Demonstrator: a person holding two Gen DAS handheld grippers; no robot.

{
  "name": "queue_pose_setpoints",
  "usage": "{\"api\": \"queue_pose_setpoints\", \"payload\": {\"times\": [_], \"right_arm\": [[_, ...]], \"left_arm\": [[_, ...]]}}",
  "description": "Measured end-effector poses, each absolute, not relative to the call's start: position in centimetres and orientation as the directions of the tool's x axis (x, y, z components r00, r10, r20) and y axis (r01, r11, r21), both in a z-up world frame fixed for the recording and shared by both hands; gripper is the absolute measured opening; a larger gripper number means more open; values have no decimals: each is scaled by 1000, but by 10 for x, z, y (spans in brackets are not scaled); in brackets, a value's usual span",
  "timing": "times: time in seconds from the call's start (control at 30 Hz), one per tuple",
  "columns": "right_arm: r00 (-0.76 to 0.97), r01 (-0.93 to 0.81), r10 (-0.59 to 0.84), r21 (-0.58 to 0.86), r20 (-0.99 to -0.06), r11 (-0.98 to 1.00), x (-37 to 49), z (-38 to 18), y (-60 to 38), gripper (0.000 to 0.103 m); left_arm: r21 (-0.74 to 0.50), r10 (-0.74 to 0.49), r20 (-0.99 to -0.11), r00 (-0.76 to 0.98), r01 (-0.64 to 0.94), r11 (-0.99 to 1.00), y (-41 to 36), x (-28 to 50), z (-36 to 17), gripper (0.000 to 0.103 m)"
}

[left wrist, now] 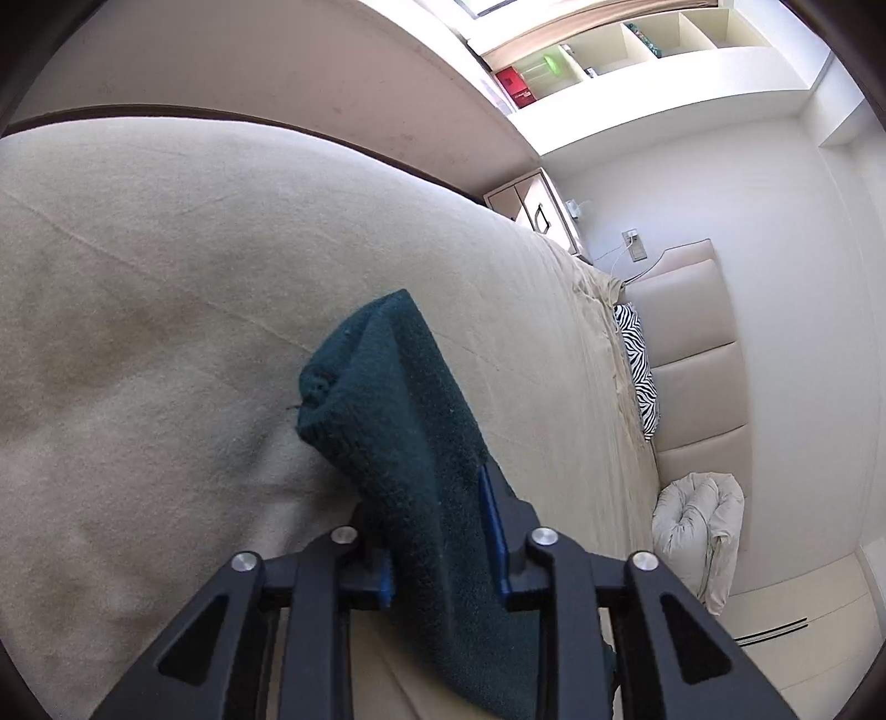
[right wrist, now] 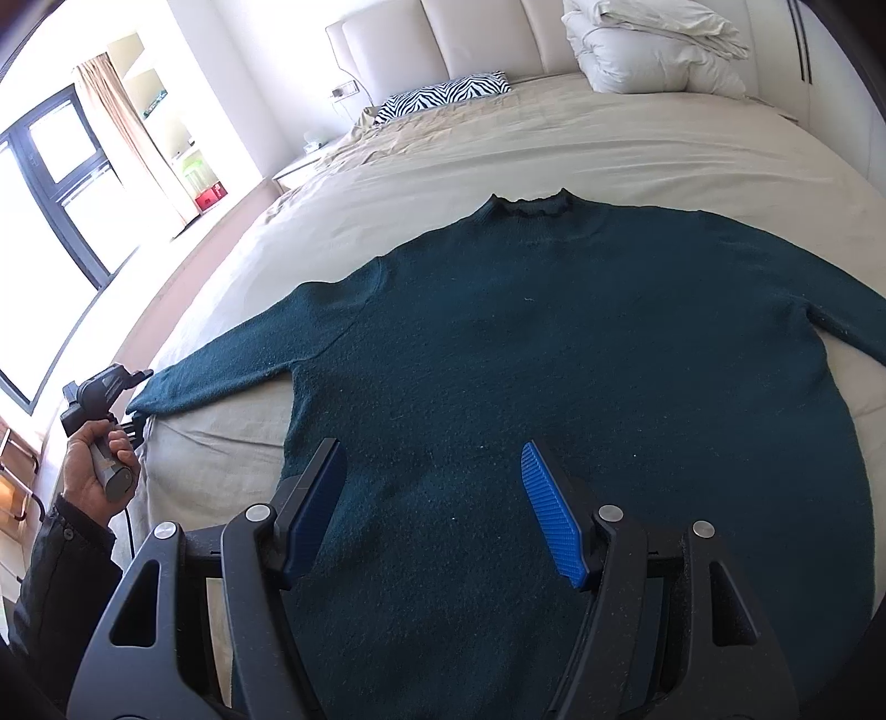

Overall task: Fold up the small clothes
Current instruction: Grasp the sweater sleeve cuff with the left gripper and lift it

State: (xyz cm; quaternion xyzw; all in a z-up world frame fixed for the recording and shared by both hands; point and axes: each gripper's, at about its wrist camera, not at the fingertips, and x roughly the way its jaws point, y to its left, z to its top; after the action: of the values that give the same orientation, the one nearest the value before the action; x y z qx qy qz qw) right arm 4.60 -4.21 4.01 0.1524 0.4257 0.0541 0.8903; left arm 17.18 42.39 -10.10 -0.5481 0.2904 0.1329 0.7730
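With the sweater as the reference, left to right:
window (right wrist: pixel 61 183): far left of the sweater, beyond the bed edge, curtain beside it.
person's hand (right wrist: pixel 99 459): left of the sleeve end, wrapped round the left gripper's handle, dark cuff below.
left gripper (left wrist: pixel 437 531): at the cuff of the sweater's left sleeve, jaws clenched on the knit; fabric bunches up between the blue pads (left wrist: pixel 494 531) and the cuff end stands up past the fingertips.
sleeve (right wrist: pixel 221 371): runs out flat from the sweater body to the bed's left edge, tip meets the left gripper.
sweater (right wrist: pixel 554 360): dark teal knit, spread flat on the bed, collar pointing to the headboard, hem nearest the right-wrist camera.
bed (right wrist: pixel 498 144): beige cover under the whole sweater, lightly creased.
zebra pillow (right wrist: pixel 443 94): beyond the collar, against the headboard.
right gripper (right wrist: pixel 432 498): over the sweater's lower body near the hem, jaws apart, nothing pinched; cannot tell if the tips touch the knit.
white duvet (right wrist: pixel 653 50): folded pile beyond the sweater's right shoulder, at the head of the bed.
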Motion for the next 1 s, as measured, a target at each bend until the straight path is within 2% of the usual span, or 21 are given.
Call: {"api": "queue_pose_setpoints", "payload": {"times": [0.1, 0.23, 0.33, 0.43, 0.53, 0.67, 0.83, 1.0], "right_arm": [[638, 49, 229, 335, -736, 941, 46, 37, -56, 65], [634, 86, 247, 385, -732, 919, 55, 29, -84, 65], [636, 97, 293, 450, -714, 888, 61, 27, -106, 65], [638, 99, 371, 550, -675, 829, 77, 22, -130, 65], [607, 112, 473, 658, -639, 744, 104, 6, -148, 65], [540, 112, 629, 788, -560, 606, 147, -27, -149, 65], [441, 142, 783, 895, -439, 422, 200, -68, -123, 65], [328, 194, 857, 916, -399, 352, 241, -98, -83, 65]], "left_arm": [[-665, -43, -634, 772, -517, 539, 397, 185, -76, 7], [-446, -13, -635, 772, -353, 823, 307, 212, -24, 8], [-140, 18, -618, 786, -133, 981, 200, 225, 0, 8], [280, 108, -583, 805, 74, 957, 81, 221, -17, 8], [467, 125, -570, 812, 195, 862, 16, 206, -55, 8], [566, 156, -556, 816, 234, 790, -11, 196, -82, 9], [617, 188, -530, 827, 224, 755, -17, 182, -90, 10], [643, 196, -505, 840, 215, 735, -22, 172, -94, 12]]}}
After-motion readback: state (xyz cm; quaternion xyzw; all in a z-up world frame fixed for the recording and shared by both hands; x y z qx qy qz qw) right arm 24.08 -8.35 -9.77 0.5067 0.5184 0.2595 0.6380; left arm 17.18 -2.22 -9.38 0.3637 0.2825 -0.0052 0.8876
